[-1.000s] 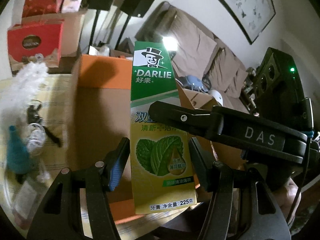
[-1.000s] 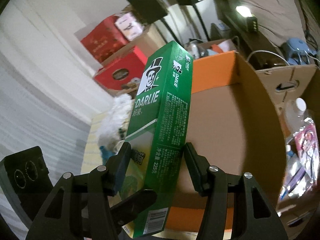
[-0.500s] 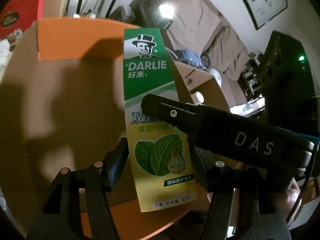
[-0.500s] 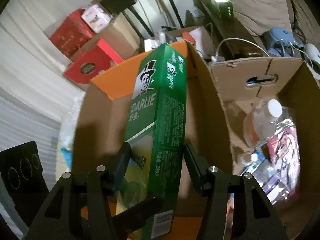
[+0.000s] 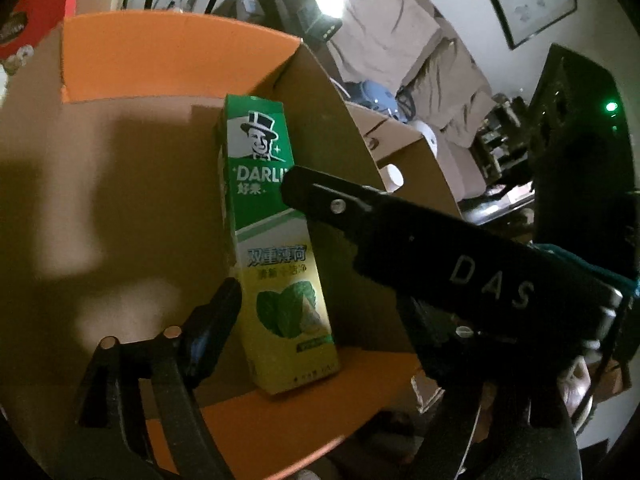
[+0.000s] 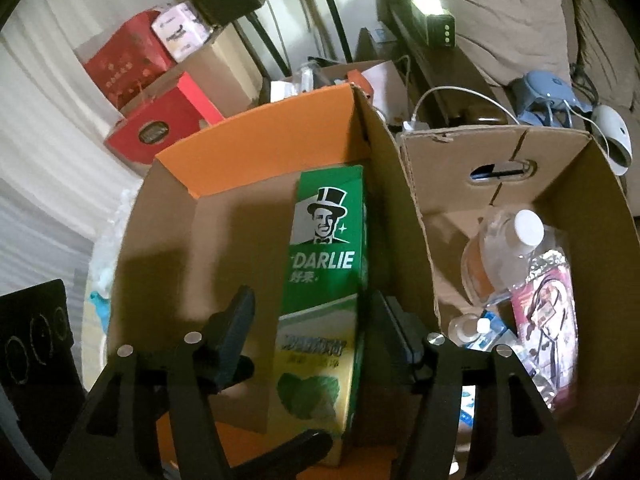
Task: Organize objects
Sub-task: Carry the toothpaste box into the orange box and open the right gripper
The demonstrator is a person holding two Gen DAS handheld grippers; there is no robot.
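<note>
As both sets of jaws spread clear of it, the toothpaste box (image 6: 324, 280) lies inside the orange-flapped carton (image 6: 256, 136) against its right wall; left gripper (image 5: 320, 320) and right gripper (image 6: 312, 332) should lift straight out without nudging it.

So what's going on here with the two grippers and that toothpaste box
A person with a gripper in each hand is putting a toothpaste box into the orange-flapped carton. The box now lies inside, against the carton's wall. Both the left gripper and the right gripper straddle it with jaws opening, letting go. A second carton alongside already holds a bottle and other packets.
</note>
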